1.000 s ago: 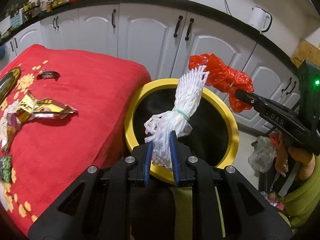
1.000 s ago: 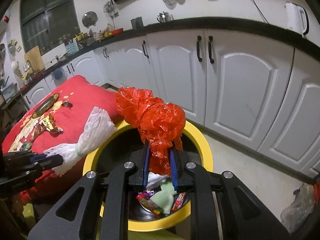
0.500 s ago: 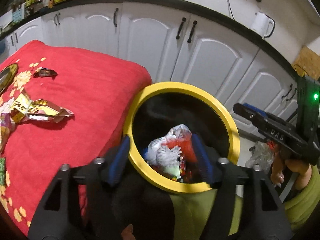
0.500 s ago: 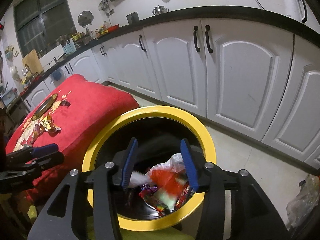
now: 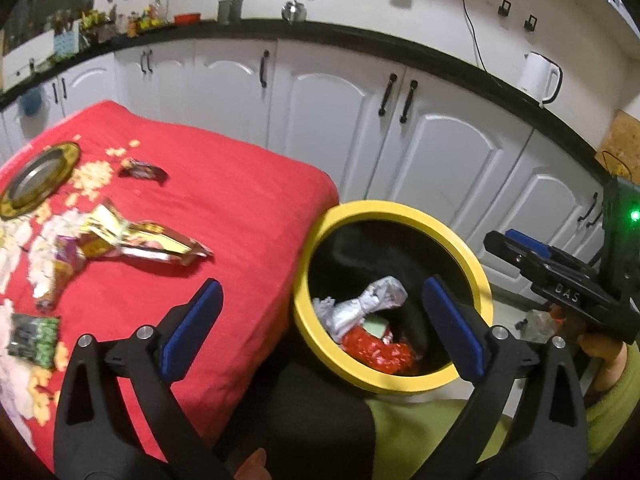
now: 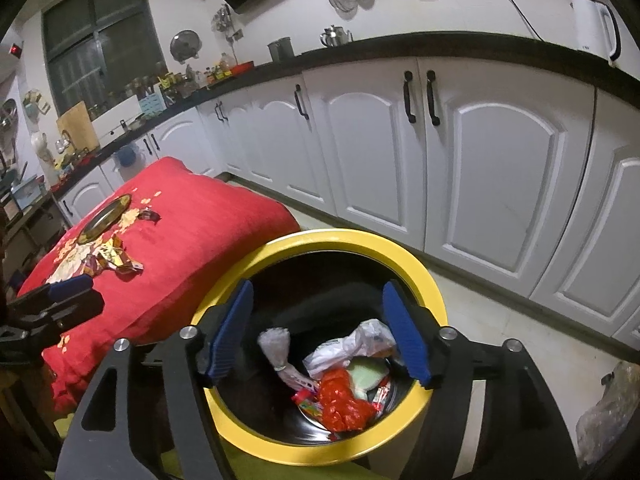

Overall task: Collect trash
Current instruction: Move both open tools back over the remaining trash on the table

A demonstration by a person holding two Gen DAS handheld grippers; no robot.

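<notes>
The bin [image 6: 434, 300] sits straight ahead of and below the right gripper [image 6: 318, 332], with the bag [image 6: 340, 404], the net [image 6: 276, 346] and wrappers inside it. The table [image 5: 224, 208] lies to that gripper's left, touching the bin. On the table, ahead-left of the left gripper [image 5: 320, 324], lie wrappers [image 5: 140, 236], crumbs and a plate [image 5: 38, 178]. Cabinets [image 6: 460, 168] stand behind.

Left tool [image 5: 322, 322], right tool [image 6: 318, 330]: jaws just opened, empty.

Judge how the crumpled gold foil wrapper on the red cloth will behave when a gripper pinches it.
The gold foil wrapper looks thin and creased, so probably light and floppy. Its shiny surface may slip between pads. Lying flat on the soft red cloth, fabric might get pinched too.
</notes>
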